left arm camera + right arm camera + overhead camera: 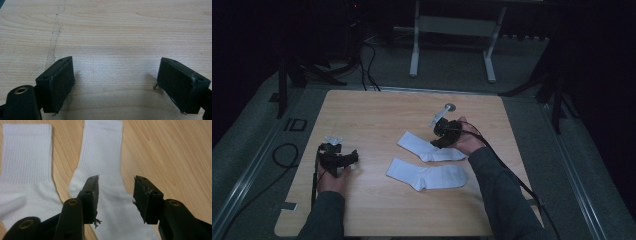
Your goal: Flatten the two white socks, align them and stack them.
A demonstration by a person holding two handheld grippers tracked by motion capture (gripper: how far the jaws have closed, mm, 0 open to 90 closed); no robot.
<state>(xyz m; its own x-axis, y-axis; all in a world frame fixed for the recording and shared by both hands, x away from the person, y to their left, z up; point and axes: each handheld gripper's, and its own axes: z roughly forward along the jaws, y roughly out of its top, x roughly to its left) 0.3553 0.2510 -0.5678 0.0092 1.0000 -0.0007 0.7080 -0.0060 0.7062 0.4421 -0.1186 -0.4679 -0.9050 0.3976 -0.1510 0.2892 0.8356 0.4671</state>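
On the left, the left gripper (343,159) is low over the bare wooden table (372,115), its jaws spread wide and holding nothing. In the middle two white socks (428,175) lie flat, side by side. The right gripper (115,195) hovers over the farther sock (105,170), jaws parted, not grasping it.

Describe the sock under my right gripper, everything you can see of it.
The far sock is white and knit, with a ribbed cuff and leg and a smoother foot. It lies flat on the wooden table, bent at the heel, cuff end toward the left and foot under the right gripper. The jaws stand open just above its foot; whether they touch it I cannot tell. It lies beside the near sock with bare wood between them.
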